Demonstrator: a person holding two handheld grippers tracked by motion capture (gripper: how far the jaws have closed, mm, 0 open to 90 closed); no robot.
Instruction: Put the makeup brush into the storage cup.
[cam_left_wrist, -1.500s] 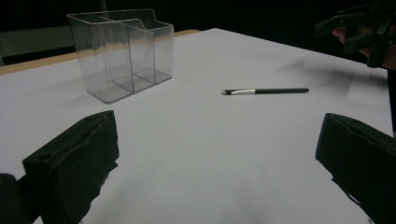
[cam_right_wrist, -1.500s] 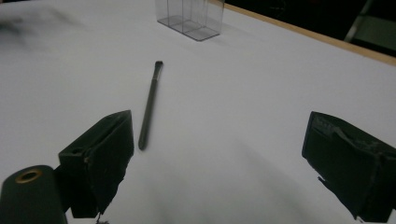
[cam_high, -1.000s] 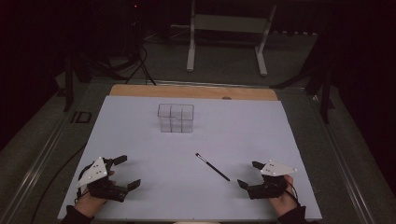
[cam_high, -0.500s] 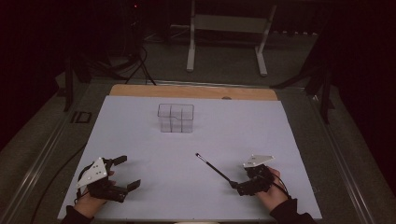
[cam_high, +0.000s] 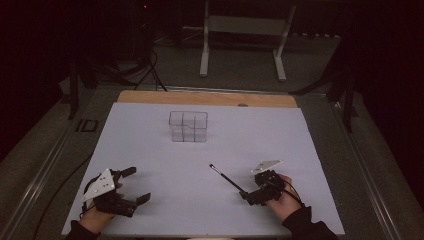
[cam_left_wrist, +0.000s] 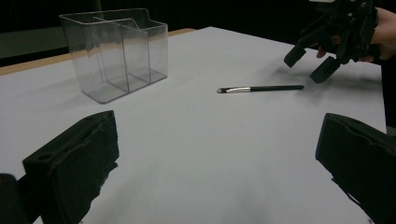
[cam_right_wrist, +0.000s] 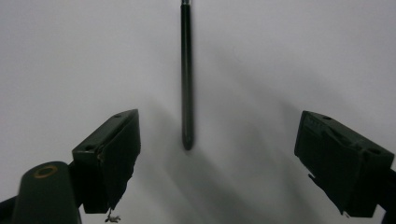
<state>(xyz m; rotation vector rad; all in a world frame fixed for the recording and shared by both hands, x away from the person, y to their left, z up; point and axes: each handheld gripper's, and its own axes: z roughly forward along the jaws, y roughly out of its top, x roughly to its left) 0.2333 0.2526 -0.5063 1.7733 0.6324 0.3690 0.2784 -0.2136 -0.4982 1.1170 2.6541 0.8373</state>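
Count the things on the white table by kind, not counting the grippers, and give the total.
Clear plastic organizer: 1
Black makeup brush: 1
Total: 2

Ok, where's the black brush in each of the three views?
High view: the brush lies right of centre, slanting down to the right gripper.
Left gripper view: it lies flat, right of centre, below the right gripper.
Right gripper view: its handle runs down from the top edge, between the open jaws.
Shared landmark: the white tabletop.
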